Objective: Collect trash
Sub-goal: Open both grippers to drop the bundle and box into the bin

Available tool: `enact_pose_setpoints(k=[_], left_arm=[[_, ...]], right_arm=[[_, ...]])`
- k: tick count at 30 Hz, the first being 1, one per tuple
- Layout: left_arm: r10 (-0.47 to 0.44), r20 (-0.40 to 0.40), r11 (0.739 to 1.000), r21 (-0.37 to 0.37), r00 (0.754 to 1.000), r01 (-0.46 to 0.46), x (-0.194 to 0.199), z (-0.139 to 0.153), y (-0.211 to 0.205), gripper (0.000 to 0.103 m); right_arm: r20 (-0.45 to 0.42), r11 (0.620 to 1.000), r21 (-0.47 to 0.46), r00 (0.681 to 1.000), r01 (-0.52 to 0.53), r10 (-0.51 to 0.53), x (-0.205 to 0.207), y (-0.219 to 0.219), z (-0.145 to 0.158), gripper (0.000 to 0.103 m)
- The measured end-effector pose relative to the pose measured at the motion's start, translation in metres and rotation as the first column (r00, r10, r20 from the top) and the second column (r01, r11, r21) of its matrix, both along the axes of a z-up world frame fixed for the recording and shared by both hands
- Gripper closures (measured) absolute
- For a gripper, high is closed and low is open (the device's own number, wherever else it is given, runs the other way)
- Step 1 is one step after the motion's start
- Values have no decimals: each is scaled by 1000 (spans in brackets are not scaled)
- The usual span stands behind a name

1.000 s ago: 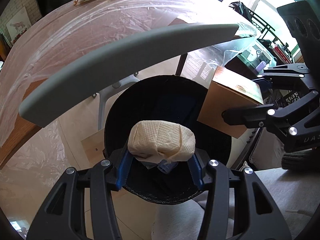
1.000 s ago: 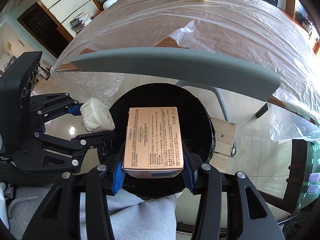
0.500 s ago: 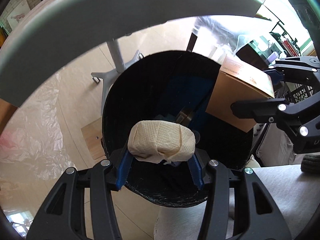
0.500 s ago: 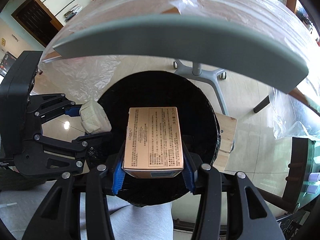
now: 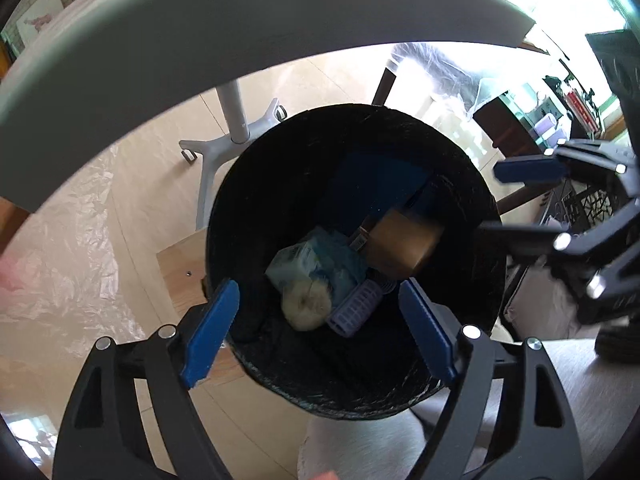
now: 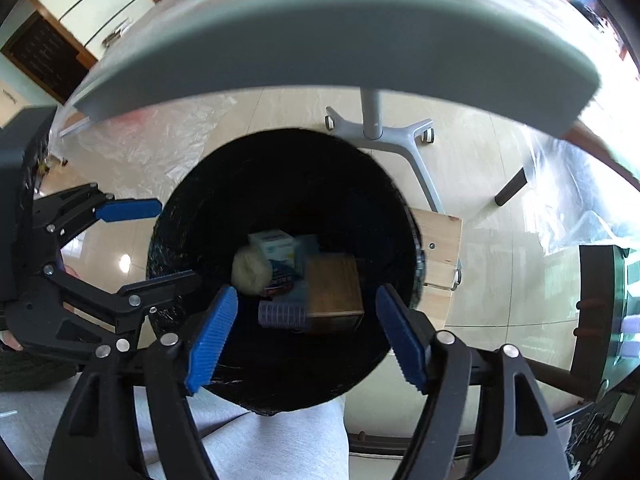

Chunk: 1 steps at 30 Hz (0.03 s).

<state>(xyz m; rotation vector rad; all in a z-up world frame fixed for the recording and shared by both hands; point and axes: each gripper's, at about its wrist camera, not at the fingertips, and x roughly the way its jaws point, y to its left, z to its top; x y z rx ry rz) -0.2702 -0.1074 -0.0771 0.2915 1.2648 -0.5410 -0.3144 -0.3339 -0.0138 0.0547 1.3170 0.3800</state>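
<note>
Low in the black bin [image 5: 256, 216] at frame centre lie the soft, light paper wad [image 5: 306, 306] and stiff brown box [image 5: 404, 246] – best pinched across its flat sides – while the left hand-held gripper [image 5: 318, 330] and right hand-held gripper [image 6: 306, 334] are opening, nothing between their jaws.

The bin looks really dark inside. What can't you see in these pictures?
- Brown box, both views: blurred, print unreadable.
- Black bin bottom: too dark around the trash.
- Tissue wad: partly behind the purple roller.
- Tabletop: hidden by the grey table edge.
</note>
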Motion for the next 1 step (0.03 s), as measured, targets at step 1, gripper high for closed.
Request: enact_pose_setpoints(k=[1], left_arm=[[-7, 8, 1000, 6, 1000, 7, -2, 2, 0, 20]], right_arm=[[9, 1000, 0, 1000, 7, -7, 0, -3, 3, 31]])
